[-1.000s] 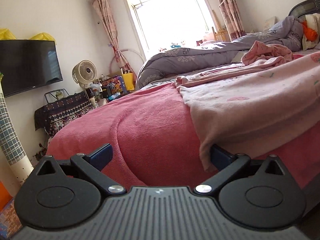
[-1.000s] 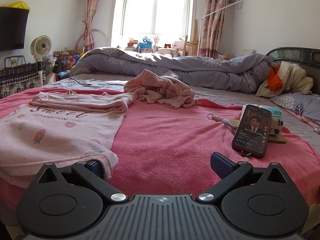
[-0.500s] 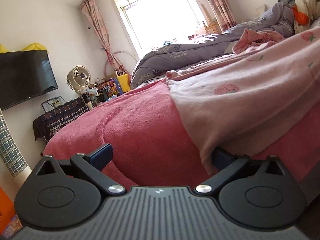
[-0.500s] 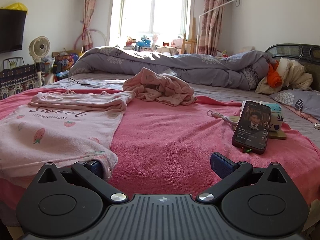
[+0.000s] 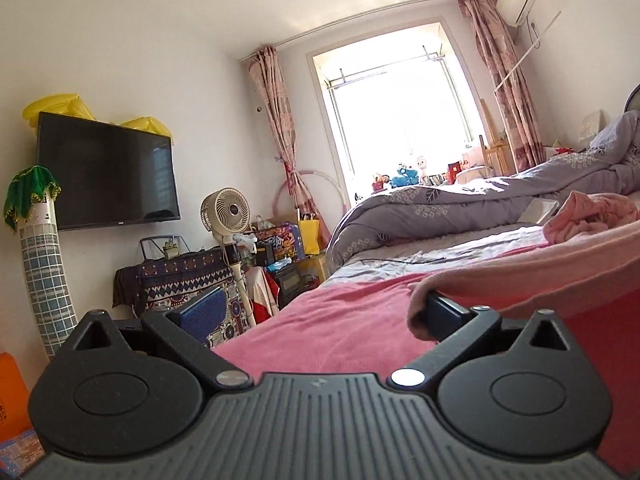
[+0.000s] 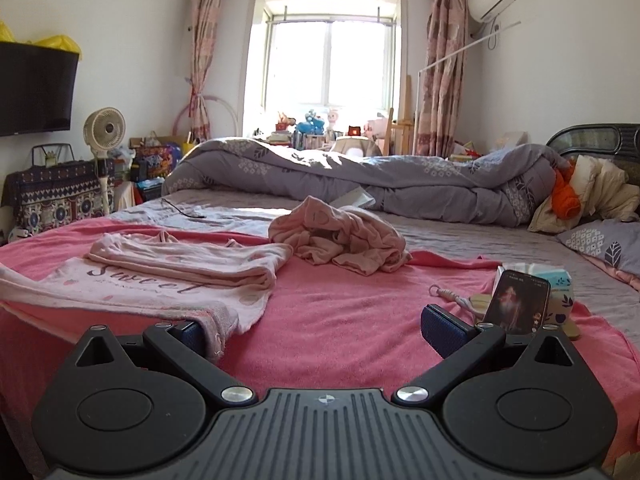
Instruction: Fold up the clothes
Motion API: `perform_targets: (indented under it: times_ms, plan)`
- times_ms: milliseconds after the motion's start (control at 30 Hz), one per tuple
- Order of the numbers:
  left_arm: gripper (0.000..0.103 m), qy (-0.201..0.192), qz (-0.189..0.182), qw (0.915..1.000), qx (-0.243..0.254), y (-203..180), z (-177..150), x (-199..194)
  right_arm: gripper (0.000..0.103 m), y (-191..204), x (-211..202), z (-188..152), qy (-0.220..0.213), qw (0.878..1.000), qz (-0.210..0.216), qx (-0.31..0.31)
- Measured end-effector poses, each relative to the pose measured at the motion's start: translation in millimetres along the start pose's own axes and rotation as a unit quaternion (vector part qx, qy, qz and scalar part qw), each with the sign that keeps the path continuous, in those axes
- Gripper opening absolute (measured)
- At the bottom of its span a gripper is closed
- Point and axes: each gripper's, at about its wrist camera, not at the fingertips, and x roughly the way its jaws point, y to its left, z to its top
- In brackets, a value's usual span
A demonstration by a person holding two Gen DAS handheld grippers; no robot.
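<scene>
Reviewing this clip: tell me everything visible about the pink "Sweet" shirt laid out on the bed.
The shirt is pale pink soft knit with dark script lettering and faint strawberry prints. It lies spread on the pink blanket, its upper part folded over into a flat band. The near hem hangs slightly rumpled at the bed edge. One corner drapes over a finger of the right tongs; the other hem corner wraps a finger of the left tongs. Both stand open.

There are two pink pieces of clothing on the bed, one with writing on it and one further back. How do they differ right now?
The pink shirt with lettering lies spread mostly flat with its top part folded over; the pink garment behind it sits in a crumpled heap. The shirt shows dark script and small printed shapes; the heap shows no lettering. The shirt's near hem reaches the right gripper; the heap lies apart from it. Both rest on the pink blanket.
</scene>
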Motion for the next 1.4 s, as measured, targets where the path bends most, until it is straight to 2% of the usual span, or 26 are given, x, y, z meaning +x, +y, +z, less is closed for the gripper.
perform_targets:
  times_ms: [100, 200, 367, 400, 467, 533, 600, 667, 700, 733, 800, 900, 933, 1000, 1033, 1067, 1100, 1133, 1167, 1200, 1233, 1267, 1300, 1333, 1367, 1400]
  plan:
    - [0.103, -0.019, 0.002, 0.9994, 0.030, -5.3, 19.2, 40.2, 0.103, -1.4, 34.4, 32.6, -0.013, 1.000, 0.001, -0.007]
    - [0.103, -0.026, 0.001, 0.9979, 0.059, -17.8, 39.8, 102.1, 0.103, 1.1, 85.6, 66.6, -0.021, 1.000, -0.006, -0.018]
    - [0.103, 0.014, -0.012, 0.9960, 0.088, -53.3, 56.5, 238.0, 0.103, 1.4, 214.7, 114.3, -0.006, 1.000, -0.024, -0.004]
    - [0.103, 0.031, -0.015, 0.9954, 0.089, -61.3, 51.9, 261.7, 0.103, 0.8, 247.8, 112.3, 0.017, 0.999, -0.026, 0.006]
    - [0.103, 0.097, -0.035, 0.9898, 0.098, -78.9, 29.7, 311.5, 0.103, -0.4, 314.3, 107.6, 0.062, 0.997, -0.032, 0.025]
    - [0.103, 0.168, -0.059, 0.9777, 0.111, -97.4, 3.3, 358.5, 0.103, -1.5, 380.7, 102.8, 0.108, 0.993, -0.037, 0.045]
    - [0.103, 0.235, -0.085, 0.9619, 0.111, -108.7, -22.7, 389.9, 0.103, 0.2, 431.8, 77.6, 0.176, 0.982, -0.048, 0.053]
    - [0.103, 0.271, -0.116, 0.9541, 0.053, -94.9, -26.0, 405.2, 0.103, 2.5, 456.1, 42.9, 0.201, 0.977, -0.046, 0.056]
    - [0.103, 0.302, -0.139, 0.9431, 0.001, -81.5, -32.9, 415.8, 0.103, 9.3, 447.9, 29.5, 0.192, 0.978, -0.045, 0.062]
    - [0.103, 0.331, -0.163, 0.9275, -0.060, -63.7, -43.5, 422.9, 0.103, 6.1, 446.6, 32.5, 0.193, 0.978, -0.039, 0.072]
    - [0.103, 0.348, -0.191, 0.9064, -0.145, -35.8, -48.1, 431.7, 0.103, 2.7, 446.8, 29.9, 0.199, 0.976, -0.030, 0.078]
    - [0.103, 0.390, -0.198, 0.8724, -0.218, -16.8, -36.8, 452.0, 0.103, -6.3, 446.8, 49.2, 0.245, 0.967, 0.004, 0.076]
    - [0.103, 0.399, -0.199, 0.8603, -0.247, -10.1, -31.1, 454.2, 0.103, -15.5, 444.8, 57.5, 0.256, 0.959, 0.038, 0.112]
    - [0.103, 0.411, -0.218, 0.8293, -0.309, -3.5, -31.3, 456.6, 0.103, -34.0, 440.5, 73.9, 0.275, 0.937, 0.107, 0.185]
    - [0.103, 0.424, -0.228, 0.8068, -0.342, -0.6, -36.2, 458.4, 0.103, -43.3, 438.3, 82.0, 0.284, 0.922, 0.142, 0.221]
    - [0.103, 0.439, -0.231, 0.7849, -0.371, 1.6, -41.8, 460.2, 0.103, -53.4, 438.8, 83.3, 0.300, 0.894, 0.195, 0.271]
    - [0.102, 0.451, -0.220, 0.7708, -0.393, 2.4, -45.7, 461.8, 0.103, -59.8, 439.9, 82.3, 0.316, 0.873, 0.212, 0.305]
    - [0.102, 0.453, -0.207, 0.7646, -0.409, 2.7, -46.0, 463.1, 0.103, -66.2, 441.1, 81.2, 0.333, 0.851, 0.227, 0.337]
    - [0.102, 0.456, -0.193, 0.7581, -0.425, 3.0, -46.4, 464.4, 0.103, -68.3, 440.7, 79.7, 0.342, 0.847, 0.215, 0.344]
    - [0.102, 0.459, -0.181, 0.7528, -0.435, 3.0, -45.2, 466.5, 0.103, -69.2, 441.2, 80.1, 0.349, 0.854, 0.181, 0.340]
    - [0.102, 0.465, -0.174, 0.7498, -0.438, 2.6, -41.7, 469.7, 0.103, -68.7, 442.3, 80.6, 0.357, 0.862, 0.137, 0.332]
    - [0.102, 0.470, -0.168, 0.7523, -0.430, 2.9, -37.7, 470.3, 0.103, -67.7, 441.1, 79.5, 0.370, 0.866, 0.095, 0.321]
    - [0.102, 0.473, -0.165, 0.7623, -0.410, 4.3, -32.8, 467.4, 0.103, -65.8, 439.2, 77.9, 0.381, 0.868, 0.076, 0.310]
    - [0.102, 0.476, -0.155, 0.7780, -0.380, 5.7, -27.7, 463.5, 0.103, -62.7, 430.2, 75.5, 0.375, 0.875, 0.073, 0.296]
    - [0.102, 0.476, -0.136, 0.8007, -0.338, 7.4, -22.4, 458.1, 0.103, -59.6, 420.8, 73.2, 0.370, 0.883, 0.071, 0.281]
    - [0.102, 0.472, -0.114, 0.8232, -0.293, 9.5, -17.2, 451.0, 0.103, -56.1, 406.2, 71.8, 0.349, 0.896, 0.073, 0.264]
